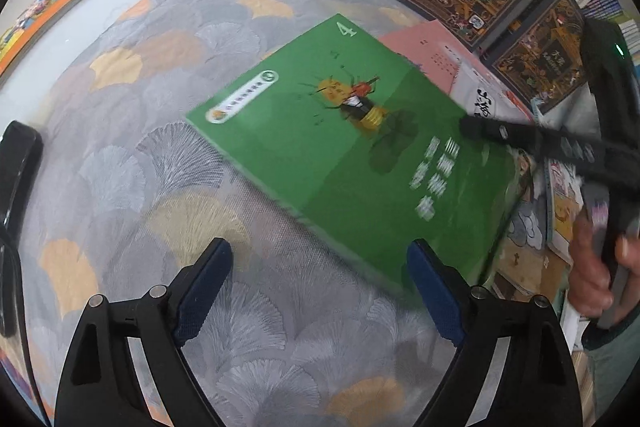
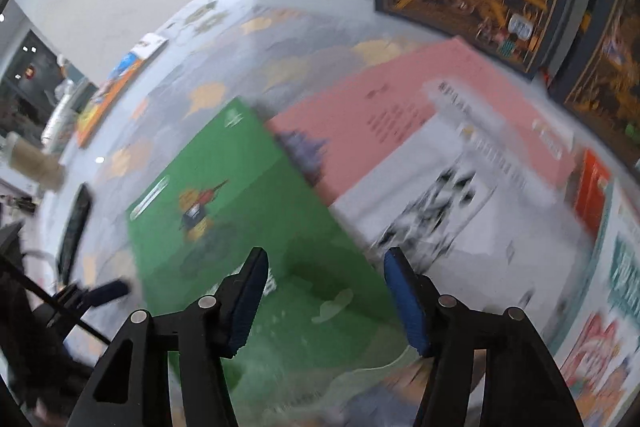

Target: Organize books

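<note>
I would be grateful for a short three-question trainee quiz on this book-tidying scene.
1. True or false: the green book lies flat, cover up.
2. Which digit is printed in the green book's corner?
3. The pink book lies: A) on the green book, B) partly under it, C) upright on the shelf.

Key: 1 true; 2 the digit 4; 3 B.

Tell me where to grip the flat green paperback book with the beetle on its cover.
Grip the green paperback book at its near corner, which overhangs the patterned tablecloth and looks slightly raised. Come in low from the near side, one finger under the cover, one on top; elsewhere it rests flat on other books.
</note>
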`<state>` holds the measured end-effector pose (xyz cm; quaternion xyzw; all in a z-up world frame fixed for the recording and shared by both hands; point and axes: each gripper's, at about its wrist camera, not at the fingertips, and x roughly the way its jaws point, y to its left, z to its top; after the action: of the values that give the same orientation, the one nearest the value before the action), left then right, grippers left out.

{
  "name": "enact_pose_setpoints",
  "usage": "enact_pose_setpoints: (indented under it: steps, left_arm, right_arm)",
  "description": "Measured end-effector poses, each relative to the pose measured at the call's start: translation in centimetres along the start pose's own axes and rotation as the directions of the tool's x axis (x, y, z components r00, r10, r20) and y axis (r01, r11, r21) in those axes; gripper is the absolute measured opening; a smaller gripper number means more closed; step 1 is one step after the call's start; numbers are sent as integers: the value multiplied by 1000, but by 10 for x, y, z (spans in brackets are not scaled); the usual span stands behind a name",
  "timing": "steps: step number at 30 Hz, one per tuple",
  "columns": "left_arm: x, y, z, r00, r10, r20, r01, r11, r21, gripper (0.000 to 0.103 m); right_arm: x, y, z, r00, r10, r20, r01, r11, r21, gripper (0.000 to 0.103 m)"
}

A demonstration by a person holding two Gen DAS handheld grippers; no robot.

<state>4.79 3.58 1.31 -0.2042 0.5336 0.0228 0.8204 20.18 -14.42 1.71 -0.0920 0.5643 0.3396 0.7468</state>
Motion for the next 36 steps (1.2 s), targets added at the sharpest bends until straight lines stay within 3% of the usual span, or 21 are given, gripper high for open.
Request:
enact_pose_setpoints:
  steps: [6,12,20,28,32,34,36]
  left_arm:
    - [-5,9,-5,994,-102,-31,103,994,45,89]
    - [-20,12,-41,988,-140,-67,148,979,141,89]
    - [-34,-7,-97,981,-128,-143,166,943,290,88]
    - [-53,12,-132,981,-98,-166,135,964,228,88]
    - [-54,5,-143,987,-42,-154,81,962,259,88]
    - [-55,6,-145,991,-37,-132,69,967,246,87]
    - [-57,8,-144,990,-62,-123,88,971,222,76]
  right_arm:
    - [-9,26,-65,990,140,-34,-137,987,80,59]
    - [-19,58,-146,991,127,-51,-117,978,173,59]
    - [-36,90,-243,989,118,-93,-92,965,246,58]
    - [-45,83,-250,999,24,-48,-9,957,288,58]
    - [-41,102,-249,995,-92,-46,100,974,203,40]
    - [-38,108,-249,994,-101,-31,105,973,206,38]
    - [-39,105,-253,997,-78,-18,80,971,227,37]
